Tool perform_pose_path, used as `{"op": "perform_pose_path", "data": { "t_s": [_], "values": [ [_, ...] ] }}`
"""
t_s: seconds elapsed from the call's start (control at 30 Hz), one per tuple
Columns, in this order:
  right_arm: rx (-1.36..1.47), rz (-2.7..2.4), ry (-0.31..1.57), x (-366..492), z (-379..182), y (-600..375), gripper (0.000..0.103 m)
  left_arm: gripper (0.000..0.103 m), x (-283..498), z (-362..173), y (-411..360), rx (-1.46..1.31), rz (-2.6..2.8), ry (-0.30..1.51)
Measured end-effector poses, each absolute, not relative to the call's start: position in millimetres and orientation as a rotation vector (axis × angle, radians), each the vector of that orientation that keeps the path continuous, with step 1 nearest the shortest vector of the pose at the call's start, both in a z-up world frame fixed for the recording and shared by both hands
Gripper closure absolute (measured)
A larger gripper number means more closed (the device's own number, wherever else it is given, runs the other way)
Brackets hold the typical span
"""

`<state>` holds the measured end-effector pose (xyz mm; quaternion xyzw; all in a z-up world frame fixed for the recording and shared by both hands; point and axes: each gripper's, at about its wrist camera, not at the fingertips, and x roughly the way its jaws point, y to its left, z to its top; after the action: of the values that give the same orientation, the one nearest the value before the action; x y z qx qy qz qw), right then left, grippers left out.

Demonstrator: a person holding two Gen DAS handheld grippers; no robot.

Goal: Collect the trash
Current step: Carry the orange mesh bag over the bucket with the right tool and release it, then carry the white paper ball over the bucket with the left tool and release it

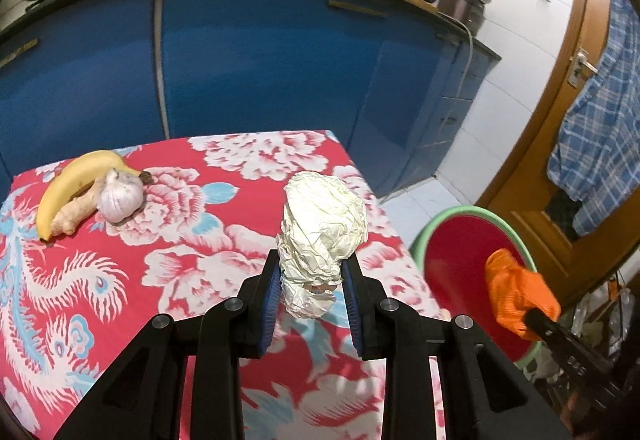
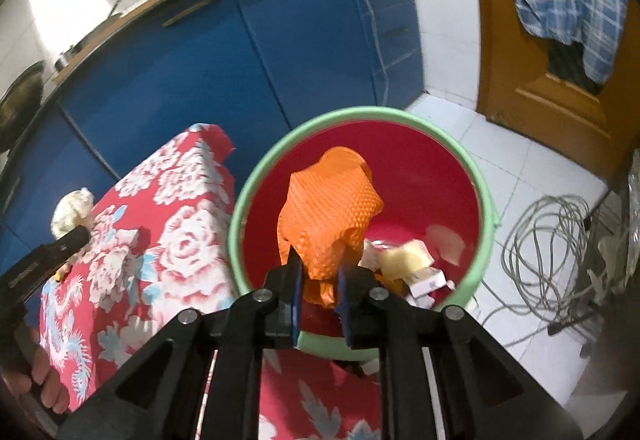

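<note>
Left gripper (image 1: 310, 278) is clamped on the crumpled white paper ball (image 1: 322, 224); your pads pinch its lower narrow end and the bulk stands up past the fingertips, long axis roughly in line with the fingers. It hangs above the bench (image 1: 168, 240), the one with the red flowered cloth, near the bench's right edge. Far left on that cloth sit a banana (image 1: 68, 191), a piece of ginger (image 1: 74, 213) and a garlic bulb (image 1: 120, 193), touching one another; they look like food, not trash, so leave them.

Moving right: the bin (image 2: 360, 350), green rim and red inside, stands on the floor just beside the bench's right edge, lower than the bench top. From your left gripper it lies to the right and down.

Right gripper (image 2: 318, 282) is closed on the orange wad (image 2: 326, 215), textured like netting, held by its bottom end with the rest upright. It sits directly over the bin mouth, inside the rim line. Scraps of paper and small cartons (image 2: 424, 280) already lie in the bin bottom.

Judgement: your right side is the nearer one, already over the opening, so a release there should drop the orange wad in. Your left load needs a sideways carry past the bench edge first; letting go now would land the paper ball back on the cloth.
</note>
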<state>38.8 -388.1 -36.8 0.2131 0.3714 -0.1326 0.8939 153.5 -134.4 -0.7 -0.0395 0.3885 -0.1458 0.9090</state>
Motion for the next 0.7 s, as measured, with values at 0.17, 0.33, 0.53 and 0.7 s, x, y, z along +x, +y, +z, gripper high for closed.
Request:
{"op": "perform_pose_path", "data": {
  "t_s": [0.17, 0.33, 0.53, 0.7],
  "values": [
    [0.455, -0.276, 0.753, 27.3, -34.6, -397.3, 0.074, 0.073, 143.8, 1.7, -148.7, -0.075, -0.338, 0.813],
    [0.461, -0.264, 0.731, 17.2, -27.5, -401.6, 0.070, 0.073, 133.7, 3.0, -164.3, -0.055, -0.364, 0.819],
    [0.465, -0.256, 0.723, 5.2, -23.7, -406.9, 0.069, 0.073, 123.5, 4.3, -184.1, -0.027, -0.395, 0.819],
    [0.470, -0.260, 0.717, -2.6, -22.6, -412.7, 0.068, 0.073, 119.8, -1.9, -205.0, -0.014, -0.440, 0.845]
  ]
}}
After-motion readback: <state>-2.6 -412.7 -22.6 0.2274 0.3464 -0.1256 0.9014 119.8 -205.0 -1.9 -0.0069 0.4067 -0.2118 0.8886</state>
